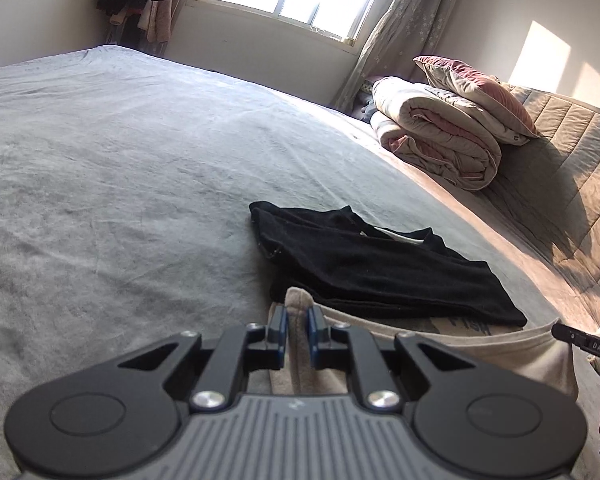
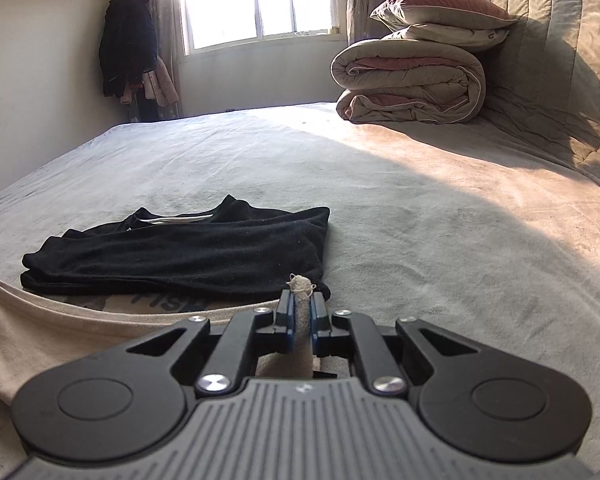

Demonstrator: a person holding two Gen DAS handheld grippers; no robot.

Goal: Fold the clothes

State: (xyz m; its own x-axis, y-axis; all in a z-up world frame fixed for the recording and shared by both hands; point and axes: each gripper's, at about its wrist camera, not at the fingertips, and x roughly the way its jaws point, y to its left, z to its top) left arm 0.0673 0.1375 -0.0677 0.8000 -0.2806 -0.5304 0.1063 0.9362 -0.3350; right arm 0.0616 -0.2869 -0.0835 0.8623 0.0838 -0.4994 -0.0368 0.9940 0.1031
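Right now both tongs are clamped on a beige garment: the left tongs pinch a raised fold of its cloth, and the right tongs pinch another bunched bit whose frayed tip pokes up between the blue pads. That beige garment hangs slack between the two grips, its edge sagging in a curve, with dark printed lettering partly showing at its far side. Just beyond it, at 12 o'clock from the tongs, a folded black garment lies flat on the grey bed and overlaps the beige cloth's far part. At 2 o'clock in the left wrist view a rolled quilt sits by the headboard with a pillow on top. At 11 o'clock dark clothes hang in the corner beside the bright window. At 4 o'clock in the left view, part of the right tool and some fingers show.
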